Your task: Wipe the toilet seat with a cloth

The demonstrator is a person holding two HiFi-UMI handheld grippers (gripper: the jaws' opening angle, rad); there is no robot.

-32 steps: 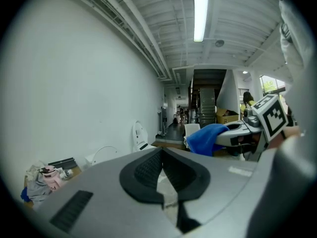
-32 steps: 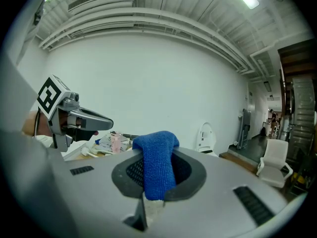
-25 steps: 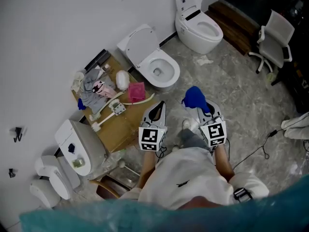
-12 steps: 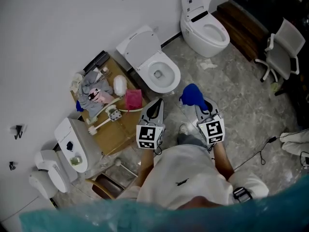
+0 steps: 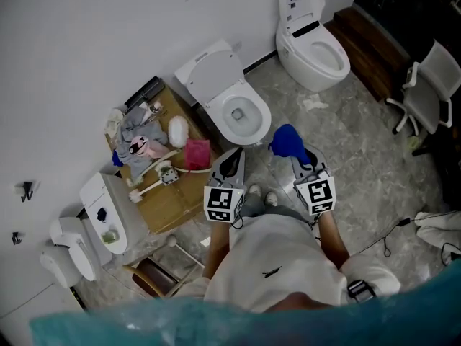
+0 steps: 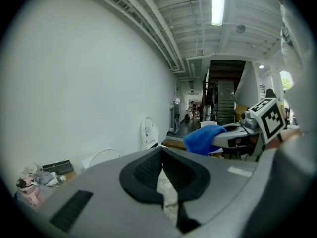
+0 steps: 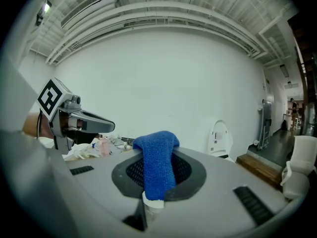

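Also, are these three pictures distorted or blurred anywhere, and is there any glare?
Head view: even soft light, no hard shadows, the nearer toilet sharp. Left gripper view: fisheye bending, black corners, the ceiling lamp burnt out to white. Right gripper view: same bending and black corners; the blue cloth is sharp, no glare.

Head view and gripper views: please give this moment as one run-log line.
stage: wiping not begun | left hand-held gripper: shut, empty | right hand-held gripper: shut on blue fabric cloth | white open-lid toilet: ahead, untouched
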